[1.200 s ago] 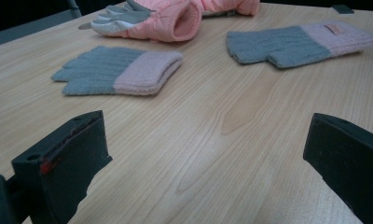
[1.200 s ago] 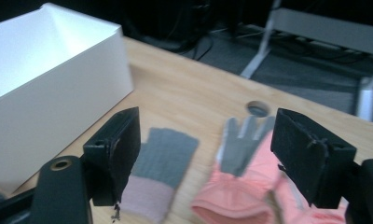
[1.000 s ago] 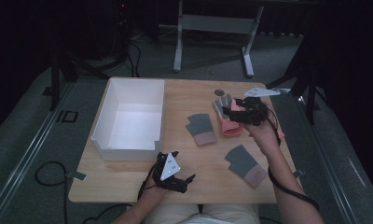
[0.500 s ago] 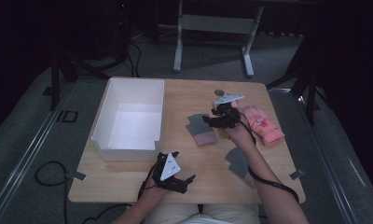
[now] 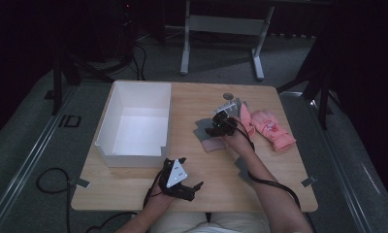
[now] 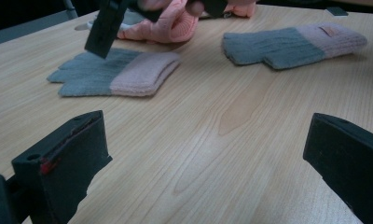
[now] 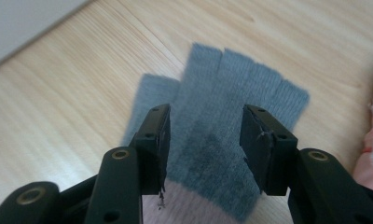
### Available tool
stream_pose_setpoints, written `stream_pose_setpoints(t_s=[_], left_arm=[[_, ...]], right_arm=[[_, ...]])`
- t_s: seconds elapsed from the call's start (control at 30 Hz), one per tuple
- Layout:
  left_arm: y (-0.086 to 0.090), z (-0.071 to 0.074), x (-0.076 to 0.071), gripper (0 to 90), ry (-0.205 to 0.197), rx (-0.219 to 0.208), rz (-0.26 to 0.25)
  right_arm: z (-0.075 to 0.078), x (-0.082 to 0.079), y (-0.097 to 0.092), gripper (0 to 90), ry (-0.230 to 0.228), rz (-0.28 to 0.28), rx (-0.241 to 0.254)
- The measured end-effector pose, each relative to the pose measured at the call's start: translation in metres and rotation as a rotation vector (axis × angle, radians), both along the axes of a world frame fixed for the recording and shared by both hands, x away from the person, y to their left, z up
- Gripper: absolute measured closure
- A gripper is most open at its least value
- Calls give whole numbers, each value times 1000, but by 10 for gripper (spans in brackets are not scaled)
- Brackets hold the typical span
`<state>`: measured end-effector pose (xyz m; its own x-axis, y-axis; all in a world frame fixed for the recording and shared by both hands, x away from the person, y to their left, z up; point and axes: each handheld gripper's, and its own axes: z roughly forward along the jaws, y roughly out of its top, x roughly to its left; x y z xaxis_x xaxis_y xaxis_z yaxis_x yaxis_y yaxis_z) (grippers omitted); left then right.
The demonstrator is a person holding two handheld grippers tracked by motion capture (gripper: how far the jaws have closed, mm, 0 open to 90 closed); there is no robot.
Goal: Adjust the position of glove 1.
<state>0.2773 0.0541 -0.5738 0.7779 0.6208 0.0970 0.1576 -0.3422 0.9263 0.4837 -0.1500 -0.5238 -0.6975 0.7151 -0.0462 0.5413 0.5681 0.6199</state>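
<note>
A grey fingerless glove with a pink cuff (image 5: 205, 137) lies flat mid-table. My right gripper (image 5: 217, 127) hovers just over it, open. In the right gripper view the right gripper (image 7: 205, 140) has a jaw on either side of the glove's grey palm (image 7: 222, 116), fingers pointing away. A matching second glove (image 5: 241, 167) lies nearer the front, partly under the forearm, and shows whole in the left gripper view (image 6: 292, 44). My left gripper (image 5: 180, 178) rests near the table's front edge, and its wide-open jaws (image 6: 203, 154) hold nothing.
A white open box (image 5: 115, 145) stands on the table's left half. Pink mittens (image 5: 269, 127) lie at the right, just beyond the right hand. A small dark disc (image 5: 227, 95) sits near the far edge. Bare wood lies between the two grippers.
My right gripper has moved left from over the pink mittens to above the grey glove. The left gripper has stayed put.
</note>
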Motion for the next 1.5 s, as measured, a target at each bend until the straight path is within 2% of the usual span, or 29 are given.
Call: stream_pose_setpoints(t_s=[0.17,0.2,0.27,0.37,0.43,0.5,0.57,0.67,0.73,0.77,0.8,0.83,0.93,1.03,1.13,1.2,1.3,1.43,1.5], left_arm=[[0,0,0,0,4,-7,0],[0,0,0,0,2,-5,-1],[0,0,0,0,0,-3,-1],[0,0,0,0,-3,-1,0],[0,0,0,0,0,-6,3],[1,0,0,0,0,-8,9],[1,0,0,0,0,-10,12],[1,0,1,0,0,-8,16],[1,0,1,0,-2,-8,19],[1,0,1,0,-2,-8,19],[1,0,0,0,-4,-5,21],[1,0,0,0,-6,-5,21],[0,0,0,0,-8,-6,23],[0,0,-1,0,-14,1,16],[-1,0,-1,0,-17,1,11],[-1,0,-1,0,-15,2,12],[0,0,0,0,-9,-1,14],[0,0,-1,0,-11,0,14],[0,0,0,0,-9,-2,15]], right_arm=[[-13,7,2,544,0,-39,-34],[-16,9,4,549,1,-40,-70],[-20,10,4,577,7,-43,-60],[-21,9,7,682,1,-35,-72],[-20,8,10,773,6,-51,-72],[-18,6,13,827,13,-73,-76],[-10,2,13,840,42,-101,-30],[15,-16,8,842,6,-117,37],[37,-36,4,842,-24,-135,80],[37,-36,4,842,-24,-135,80],[44,-43,3,843,-32,-139,104],[58,-62,-2,843,-55,-160,145],[66,-91,-9,842,-90,-207,186],[58,-112,-16,843,-74,-248,211],[36,-124,-22,842,-27,-293,218],[18,-128,-22,842,3,-306,188],[-1,-132,-22,842,45,-324,174],[-13,-135,-20,841,60,-337,157],[-18,-133,-21,839,76,-345,164]])
